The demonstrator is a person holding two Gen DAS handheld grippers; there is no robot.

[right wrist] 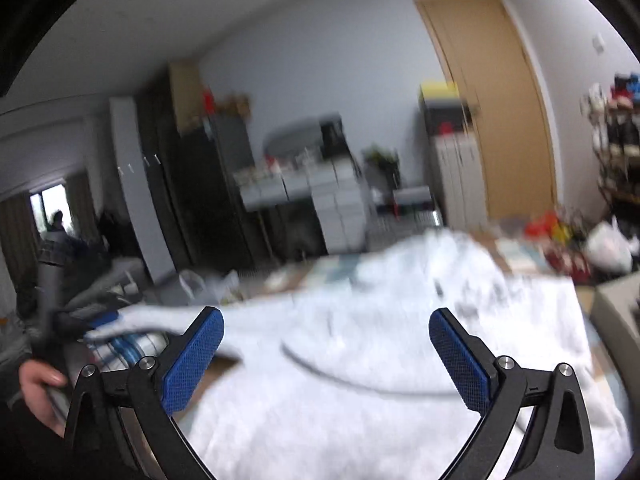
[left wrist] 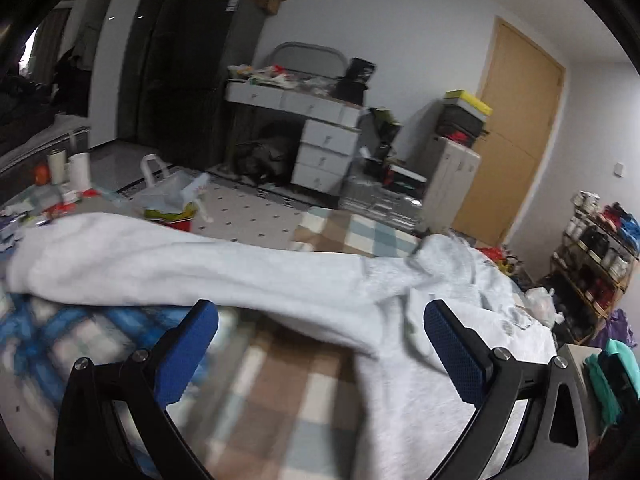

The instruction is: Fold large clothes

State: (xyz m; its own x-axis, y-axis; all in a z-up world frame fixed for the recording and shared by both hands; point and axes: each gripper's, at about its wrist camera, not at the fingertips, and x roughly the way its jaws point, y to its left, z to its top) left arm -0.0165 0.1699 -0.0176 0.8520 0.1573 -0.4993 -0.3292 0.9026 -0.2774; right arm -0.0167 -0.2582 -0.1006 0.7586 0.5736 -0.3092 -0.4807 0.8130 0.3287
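Note:
A large pale, almost white garment (left wrist: 200,264) lies spread over a checked cover (left wrist: 280,400), with one long sleeve stretched to the left. My left gripper (left wrist: 320,306) hovers over the garment's near edge, its blue pads (left wrist: 188,352) wide apart and nothing between them. In the right wrist view the same garment (right wrist: 360,400) fills the foreground, blurred. My right gripper (right wrist: 326,314) stands open above it, holding nothing. At that view's left edge a person's hand (right wrist: 40,380) grips the other tool near the sleeve's end (right wrist: 152,318).
Beyond the cover stand a grey drawer desk (left wrist: 324,144), a tall black cabinet (left wrist: 180,80), a wooden door (left wrist: 516,140) and a shoe rack (left wrist: 592,264). A white bag (left wrist: 172,192) and cups (left wrist: 80,168) sit at the far left.

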